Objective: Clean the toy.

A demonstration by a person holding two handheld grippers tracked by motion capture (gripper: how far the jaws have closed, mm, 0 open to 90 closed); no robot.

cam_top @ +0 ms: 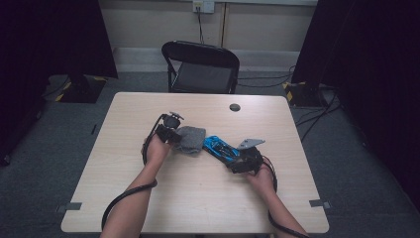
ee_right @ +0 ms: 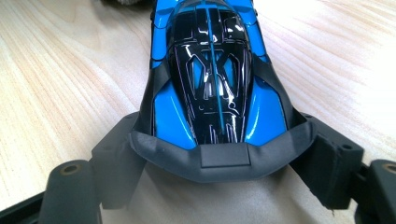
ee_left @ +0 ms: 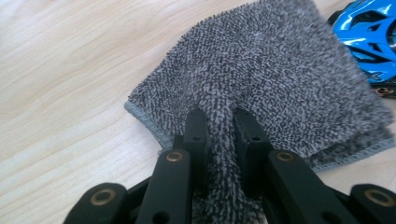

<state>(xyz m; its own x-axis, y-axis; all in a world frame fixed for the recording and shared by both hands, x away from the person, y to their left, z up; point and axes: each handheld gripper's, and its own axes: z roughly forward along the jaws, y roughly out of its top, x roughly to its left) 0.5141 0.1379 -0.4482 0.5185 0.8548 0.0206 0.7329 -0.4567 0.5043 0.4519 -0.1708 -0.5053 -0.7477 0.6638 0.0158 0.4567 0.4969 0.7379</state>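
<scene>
Nearest the person, both forearms angled inward over the pale woodgrain table [cam_top: 198, 198]. The right gripper [cam_top: 236, 159] clasped the rear of a glossy blue-and-black toy car [ee_right: 212, 79], jaws apparently pressing its sides. Just beyond, the left gripper [ee_left: 219, 133] pinched a fold of nubby grey cloth [ee_left: 275, 74], lying mid-table touching the car's nose.

I'm at a light wood-grain table [cam_top: 198, 198] with a small dark round disc [cam_top: 235, 107] near its far edge. Beyond it stands a black folding chair [cam_top: 200, 67], facing me. Grey carpet floor [cam_top: 64, 139], tape marks on it. Black curtains [cam_top: 44, 39] hang on both sides. Beige back wall [cam_top: 148, 22] with a socket [cam_top: 203, 6], cables [cam_top: 317, 116] trailing at the right.
</scene>
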